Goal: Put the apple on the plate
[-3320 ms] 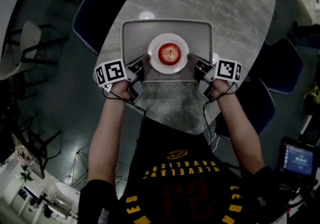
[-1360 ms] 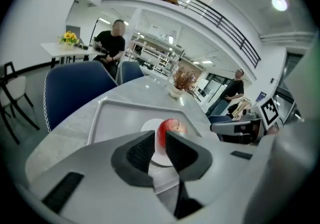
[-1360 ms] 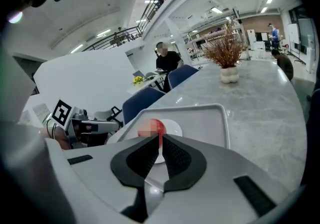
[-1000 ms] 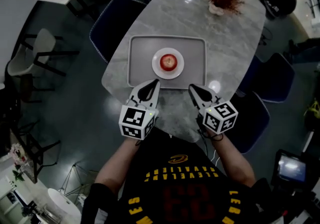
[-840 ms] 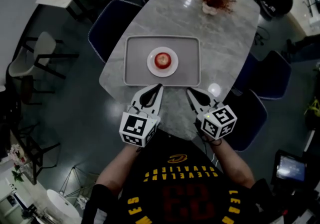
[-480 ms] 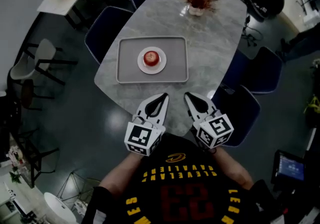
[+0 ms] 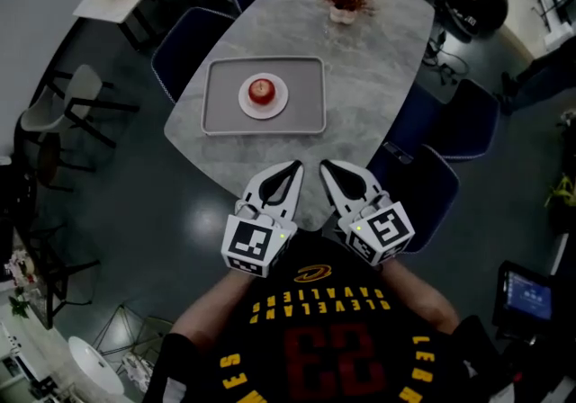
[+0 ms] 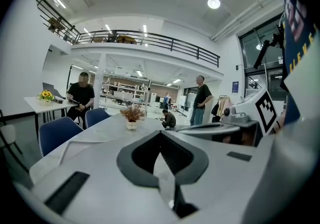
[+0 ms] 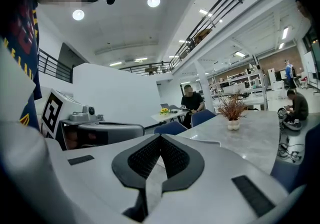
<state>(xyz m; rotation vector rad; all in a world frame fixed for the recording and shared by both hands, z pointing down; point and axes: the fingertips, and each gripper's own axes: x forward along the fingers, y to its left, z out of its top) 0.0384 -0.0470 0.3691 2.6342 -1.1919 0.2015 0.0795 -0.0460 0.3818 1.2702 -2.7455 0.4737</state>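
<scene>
- The apple (image 7: 261, 90) sits on the small white plate (image 7: 279, 104). The plate is in the middle of the grey tray (image 7: 306, 109) on the table (image 7: 369, 77). The job looks done.
- The left gripper (image 7: 291, 167) has its two jaws pressed together with nothing between them. The left gripper view shows the tips meeting and only the room behind them.
- The right gripper (image 7: 326, 165) is the same: jaws together and empty. Both are held close to the person's body by the near end of the table, well apart from the tray.
- The apple is round and the plate looks flat and small. A bump to the table could make the apple roll off the plate and onto the tray.
- The person stands right at the table's end, so a knock from a hip or a gripper could cause that bump.
- If a gripper goes back to the apple with its jaws together, it can only push. A push would roll the apple away or slide the plate.
- A blue chair (image 7: 423, 190) is just beside the right gripper in the head view. A swing of that hand might hit it and shake the table.
- The plant pot (image 7: 341, 14) stands at the far end, well apart from the tray, so it looks safe.
</scene>
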